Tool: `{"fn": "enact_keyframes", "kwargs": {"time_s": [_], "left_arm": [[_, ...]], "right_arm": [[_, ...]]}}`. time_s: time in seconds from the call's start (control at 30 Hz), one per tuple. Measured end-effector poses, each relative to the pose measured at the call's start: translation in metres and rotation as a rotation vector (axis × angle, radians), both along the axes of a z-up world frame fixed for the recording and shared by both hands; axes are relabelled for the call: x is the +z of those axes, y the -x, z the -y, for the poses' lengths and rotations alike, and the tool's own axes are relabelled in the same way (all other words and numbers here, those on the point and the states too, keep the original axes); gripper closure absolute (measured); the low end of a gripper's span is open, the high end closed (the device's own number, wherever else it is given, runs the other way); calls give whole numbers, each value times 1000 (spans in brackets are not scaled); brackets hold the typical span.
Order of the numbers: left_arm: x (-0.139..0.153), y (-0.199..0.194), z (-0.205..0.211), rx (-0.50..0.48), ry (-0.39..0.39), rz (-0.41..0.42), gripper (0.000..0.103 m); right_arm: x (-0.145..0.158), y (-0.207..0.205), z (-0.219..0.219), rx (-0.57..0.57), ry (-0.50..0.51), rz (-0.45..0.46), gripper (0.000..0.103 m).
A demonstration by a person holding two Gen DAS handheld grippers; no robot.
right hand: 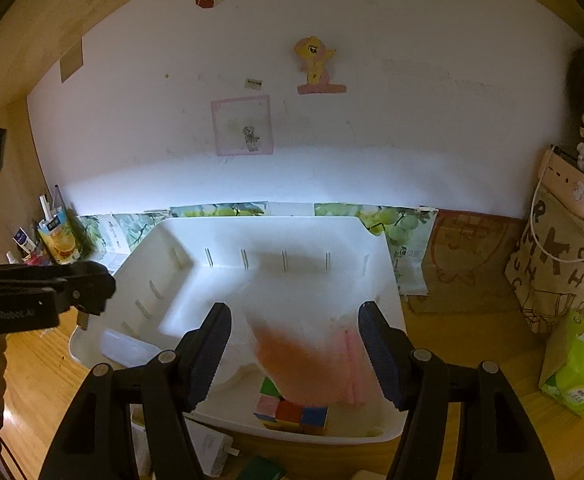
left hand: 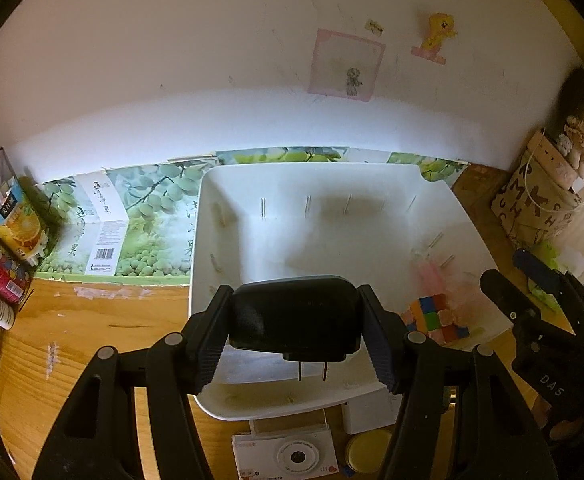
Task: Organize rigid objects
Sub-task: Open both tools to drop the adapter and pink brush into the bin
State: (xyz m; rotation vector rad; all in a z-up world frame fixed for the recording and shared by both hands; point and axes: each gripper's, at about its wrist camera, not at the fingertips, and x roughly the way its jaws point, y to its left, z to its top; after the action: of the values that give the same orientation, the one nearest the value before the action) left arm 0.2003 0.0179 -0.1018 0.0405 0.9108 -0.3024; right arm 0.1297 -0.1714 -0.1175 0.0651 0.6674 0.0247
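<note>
White plastic forms the bin (left hand: 444, 216) that stands on the wooden desk (left hand: 71, 336) against the wall; it is the collection point for the loose rigid items. The left gripper (left hand: 294, 332) hangs over the bin's near edge with its fingers (left hand: 211, 344) pinching a black power adapter (left hand: 292, 316) by its two flat sides. The adapter's metal prongs (left hand: 312, 370) point toward the camera, away from the pads, so the grip bears on the broad, smooth faces and not on the thin pins. Judged from this position, the adapter is about to be lowered into the open left part of the bin.

The right gripper (right hand: 295, 344) is held above the bin's right near corner. Its fingers (right hand: 380, 344) are spread, and nothing is pressed between them. Below the gap lie a coloured puzzle cube (right hand: 292, 410) and a translucent pink item (right hand: 312, 356), both already inside the bin; the pink item is too blurred to identify. Items of this side therefore appear to be stowed, and the right gripper is free for another pickup.

Outside the bin, on the desk in front of it, remain a white camera box (left hand: 287, 456), a round yellow lid (left hand: 368, 450) and a white charger (right hand: 211, 452). These appear to be the items not yet sorted. A juice carton (left hand: 17, 224) and a patterned bag (left hand: 532, 204) flank the bin and leave the approach from the front as the clear path.
</note>
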Motion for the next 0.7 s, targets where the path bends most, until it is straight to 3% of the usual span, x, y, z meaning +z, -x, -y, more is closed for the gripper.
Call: {"fn": "enact_keyframes", "kwargs": {"time_s": [0.17,0.33,0.7], "left_arm": [[-3,-2,4,-3,-23,-22,37],[3,2,3,-1,-19,8,17],[18,14,0,-1,-25,58,17]], "right_arm": [[-1,-1,1,2,-6,-9,36],[-1,-1,2,-1,-17,-14,29],[12,12,0,-7,-13,22,23]]}}
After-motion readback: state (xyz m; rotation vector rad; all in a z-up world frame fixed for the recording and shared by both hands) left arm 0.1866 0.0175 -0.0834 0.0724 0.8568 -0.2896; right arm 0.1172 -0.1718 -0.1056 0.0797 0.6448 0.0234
